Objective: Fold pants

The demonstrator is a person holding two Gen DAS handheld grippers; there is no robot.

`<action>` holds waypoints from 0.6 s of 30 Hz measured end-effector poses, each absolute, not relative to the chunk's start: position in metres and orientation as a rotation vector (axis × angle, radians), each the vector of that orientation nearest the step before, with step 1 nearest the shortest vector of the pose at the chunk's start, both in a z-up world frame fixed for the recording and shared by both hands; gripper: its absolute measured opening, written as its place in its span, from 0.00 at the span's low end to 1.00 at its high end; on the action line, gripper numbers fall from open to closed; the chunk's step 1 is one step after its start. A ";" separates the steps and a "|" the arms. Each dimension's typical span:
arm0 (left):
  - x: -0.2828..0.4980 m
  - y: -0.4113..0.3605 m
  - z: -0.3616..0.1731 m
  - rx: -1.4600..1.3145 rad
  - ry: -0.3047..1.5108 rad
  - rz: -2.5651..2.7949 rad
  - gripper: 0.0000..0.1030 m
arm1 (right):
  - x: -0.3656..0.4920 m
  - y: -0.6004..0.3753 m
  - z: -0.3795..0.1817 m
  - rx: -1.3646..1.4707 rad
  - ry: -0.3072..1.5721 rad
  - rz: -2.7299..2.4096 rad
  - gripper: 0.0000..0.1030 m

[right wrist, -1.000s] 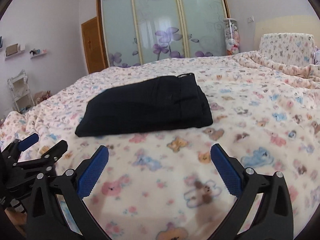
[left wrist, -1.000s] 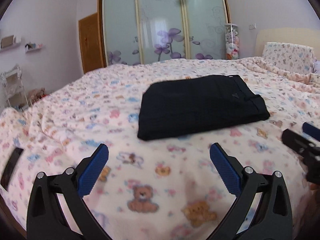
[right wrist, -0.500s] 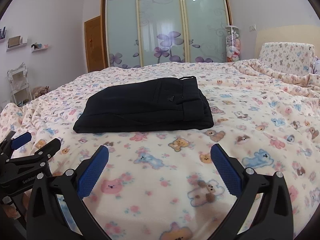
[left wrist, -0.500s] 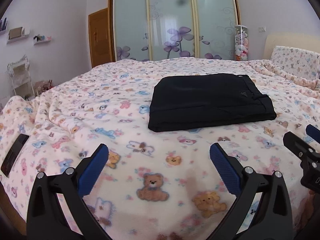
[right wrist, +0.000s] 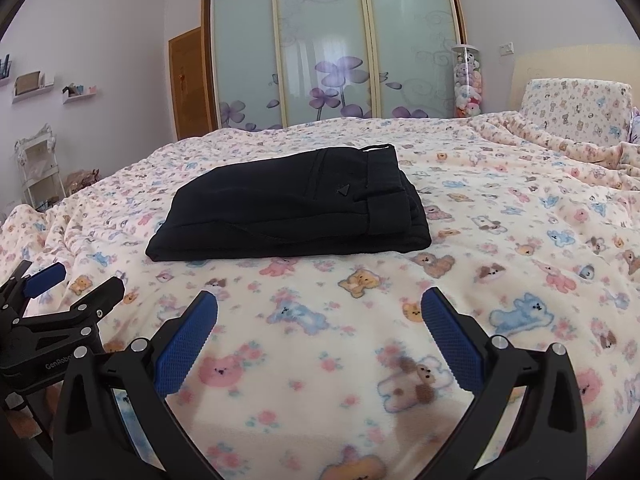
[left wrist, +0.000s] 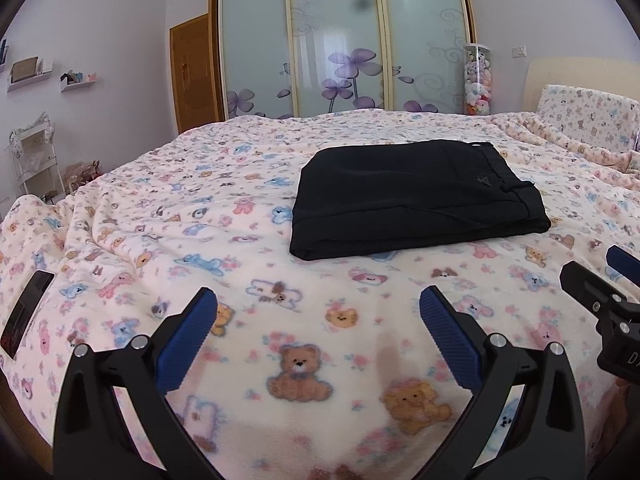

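The black pants (left wrist: 412,196) lie folded in a flat rectangle on the teddy-bear blanket (left wrist: 200,208), waistband to the right. They also show in the right wrist view (right wrist: 296,208). My left gripper (left wrist: 318,306) is open and empty, held well short of the pants near the bed's front edge. My right gripper (right wrist: 319,307) is open and empty too, equally far back. Each gripper shows at the edge of the other's view: the right one (left wrist: 600,280) and the left one (right wrist: 68,292).
A dark phone (left wrist: 26,312) lies on the blanket at the far left edge. A pillow (right wrist: 576,108) and headboard stand at the back right. Sliding wardrobe doors (left wrist: 340,40), a wooden door and a white rack (left wrist: 36,160) line the far side.
Both grippers have pulled back a little and levelled; the pants sit slightly farther off and have not moved. Both grippers stay open.
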State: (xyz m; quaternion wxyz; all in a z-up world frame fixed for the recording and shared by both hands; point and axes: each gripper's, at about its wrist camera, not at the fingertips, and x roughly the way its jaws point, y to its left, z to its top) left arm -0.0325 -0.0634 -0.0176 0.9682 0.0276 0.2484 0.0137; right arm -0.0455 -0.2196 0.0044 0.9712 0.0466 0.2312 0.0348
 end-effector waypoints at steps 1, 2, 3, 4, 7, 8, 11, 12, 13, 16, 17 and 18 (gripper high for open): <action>-0.032 -0.063 -0.018 0.053 0.505 0.029 0.98 | -0.045 -0.219 0.004 0.094 0.468 0.072 0.99; -0.033 -0.062 -0.018 0.048 0.505 0.032 0.98 | -0.045 -0.219 0.004 0.093 0.469 0.073 0.99; -0.033 -0.061 -0.018 0.042 0.505 0.030 0.98 | -0.045 -0.219 0.004 0.093 0.471 0.074 0.99; -0.032 -0.060 -0.018 0.037 0.507 0.026 0.98 | -0.045 -0.219 0.004 0.093 0.472 0.074 0.99; -0.032 -0.058 -0.018 0.023 0.512 0.018 0.98 | -0.044 -0.218 0.004 0.092 0.474 0.075 0.99; -0.031 -0.057 -0.018 0.020 0.514 0.016 0.98 | -0.044 -0.218 0.004 0.091 0.474 0.075 0.99; -0.032 -0.058 -0.018 0.025 0.510 0.024 0.98 | -0.044 -0.216 0.004 0.088 0.476 0.078 0.99; -0.032 -0.058 -0.018 0.028 0.510 0.023 0.98 | -0.044 -0.216 0.004 0.089 0.476 0.076 0.99; -0.033 -0.059 -0.018 0.032 0.511 0.024 0.98 | -0.044 -0.216 0.004 0.089 0.476 0.077 0.99; -0.032 -0.060 -0.019 0.042 0.512 0.026 0.98 | -0.044 -0.216 0.004 0.089 0.477 0.077 0.99; -0.032 -0.060 -0.019 0.044 0.513 0.026 0.98 | -0.044 -0.216 0.004 0.089 0.477 0.076 0.99; -0.032 -0.060 -0.019 0.045 0.513 0.027 0.98 | -0.044 -0.216 0.004 0.089 0.477 0.076 0.99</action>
